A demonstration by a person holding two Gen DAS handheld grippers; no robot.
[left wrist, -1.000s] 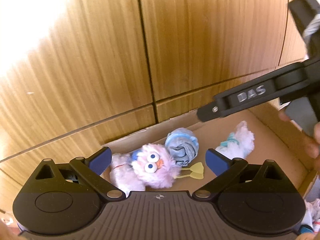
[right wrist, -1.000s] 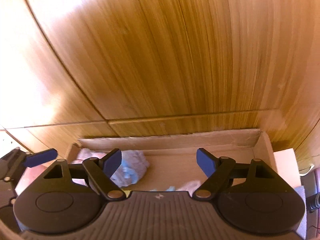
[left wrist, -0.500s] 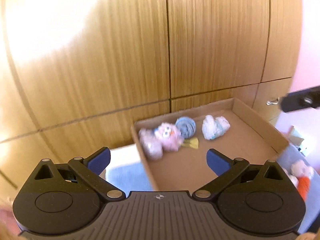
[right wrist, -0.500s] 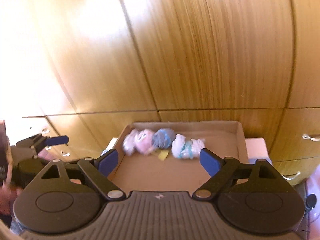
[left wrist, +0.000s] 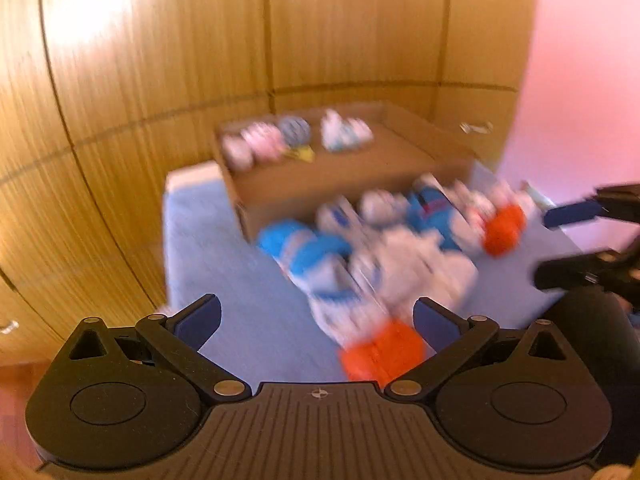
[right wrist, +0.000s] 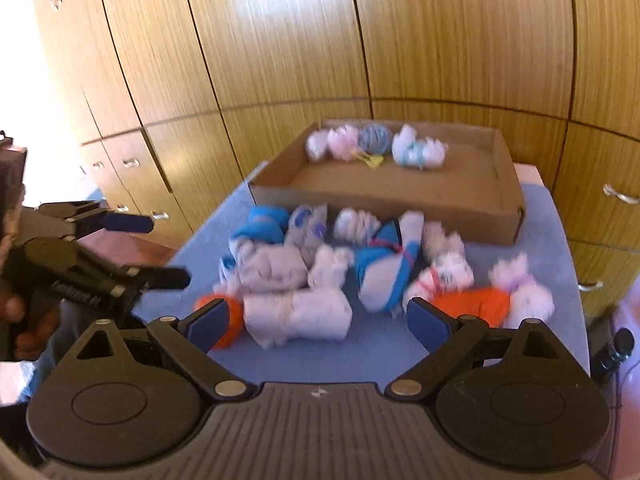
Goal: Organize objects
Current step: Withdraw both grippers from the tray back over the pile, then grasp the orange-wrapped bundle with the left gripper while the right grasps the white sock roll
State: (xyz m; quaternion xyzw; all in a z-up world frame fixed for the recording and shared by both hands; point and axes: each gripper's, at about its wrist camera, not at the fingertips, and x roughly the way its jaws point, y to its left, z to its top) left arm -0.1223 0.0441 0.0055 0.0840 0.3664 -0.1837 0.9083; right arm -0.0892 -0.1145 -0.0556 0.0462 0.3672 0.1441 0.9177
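Observation:
A shallow cardboard box (right wrist: 400,196) stands at the far side of a blue cloth (right wrist: 360,356). Several rolled sock bundles (right wrist: 376,142) line its back wall. In front of the box lies a loose pile of rolled socks: a white roll with an orange end (right wrist: 300,314), a blue and white roll (right wrist: 384,276), an orange and white one (right wrist: 480,304). My right gripper (right wrist: 316,314) hovers short of the pile, its jaws opening with nothing between them. My left gripper (left wrist: 316,312) is open and empty above the blurred pile (left wrist: 384,264); it also shows at left (right wrist: 160,250).
Wooden cabinet doors (right wrist: 280,40) rise behind the box, with drawer handles (right wrist: 618,196) to the right. A pink wall (left wrist: 580,80) is at the right of the left wrist view. The right gripper (left wrist: 550,246) reaches in there from the right edge.
Both grippers have pulled back from the box, so the sock pile and blue cloth have come into view. The right jaws have spread wider. The left view is now motion-blurred.

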